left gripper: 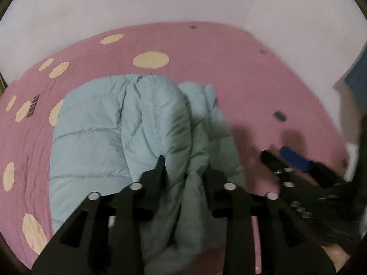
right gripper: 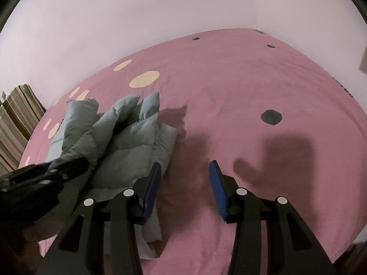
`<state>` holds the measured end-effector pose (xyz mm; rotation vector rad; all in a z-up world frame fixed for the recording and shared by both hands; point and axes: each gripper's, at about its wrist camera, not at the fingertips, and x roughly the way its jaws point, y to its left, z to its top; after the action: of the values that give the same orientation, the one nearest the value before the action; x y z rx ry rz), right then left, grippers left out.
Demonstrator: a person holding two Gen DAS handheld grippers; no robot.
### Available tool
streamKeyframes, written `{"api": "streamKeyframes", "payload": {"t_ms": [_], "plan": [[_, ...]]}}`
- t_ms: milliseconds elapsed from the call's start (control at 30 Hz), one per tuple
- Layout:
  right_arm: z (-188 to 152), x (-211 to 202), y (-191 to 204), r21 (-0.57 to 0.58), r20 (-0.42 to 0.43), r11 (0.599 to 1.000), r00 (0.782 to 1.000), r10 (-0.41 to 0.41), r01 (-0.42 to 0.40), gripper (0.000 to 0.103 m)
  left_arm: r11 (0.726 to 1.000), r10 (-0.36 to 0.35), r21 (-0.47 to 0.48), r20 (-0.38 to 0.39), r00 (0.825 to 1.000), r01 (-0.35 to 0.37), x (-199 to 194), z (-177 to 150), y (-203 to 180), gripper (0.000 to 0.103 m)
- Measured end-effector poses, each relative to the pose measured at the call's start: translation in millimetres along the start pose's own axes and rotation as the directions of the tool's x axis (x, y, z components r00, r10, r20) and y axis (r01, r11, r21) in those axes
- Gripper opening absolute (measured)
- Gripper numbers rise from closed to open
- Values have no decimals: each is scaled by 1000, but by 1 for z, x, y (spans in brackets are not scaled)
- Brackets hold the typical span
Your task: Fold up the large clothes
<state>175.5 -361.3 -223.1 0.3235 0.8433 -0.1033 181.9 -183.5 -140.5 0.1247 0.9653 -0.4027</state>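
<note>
Pale-green puffer jacket (left gripper: 110, 123) looks light, puffy, slippery, best pinched at a hem; left gripper (left gripper: 185, 171) part-open around a fold, right gripper (right gripper: 184, 178) open, empty.

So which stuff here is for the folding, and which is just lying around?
For the folding:
- puffy light-blue jacket
- left gripper, jaws apart with jacket fabric bunched between them
- right gripper, open over bare sheet

Just lying around:
- pink spotted bed sheet, which the jacket lies on
- striped cloth at the bed's edge
</note>
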Motion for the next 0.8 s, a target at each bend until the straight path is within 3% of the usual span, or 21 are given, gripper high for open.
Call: {"api": "streamKeyframes", "payload": {"t_ms": [200,333,400,533,767,800], "plan": [[6,-10,12,-4,17,999,999,33,-33,55,999,-33,-27,148,988,37,-65,2,27,63],[15,-13,35,-18,20,996,996,84,-84,66,995,69,-80,192,979,-55,-77,-3,73,64],[19,-11,48,-37,17,994,995,100,-99,68,984,134,-137,181,974,-110,-74,-10,103,64],[25,3,80,-63,-8,989,991,131,-131,77,959,179,-245,139,974,-141,-62,-24,154,64],[22,41,106,-30,-133,982,974,182,-187,75,947,173,-286,82,982,-143,-35,-41,188,64],[21,43,109,-42,-139,983,975,173,-181,51,949,153,-288,79,985,-125,-31,-42,190,64]]}}
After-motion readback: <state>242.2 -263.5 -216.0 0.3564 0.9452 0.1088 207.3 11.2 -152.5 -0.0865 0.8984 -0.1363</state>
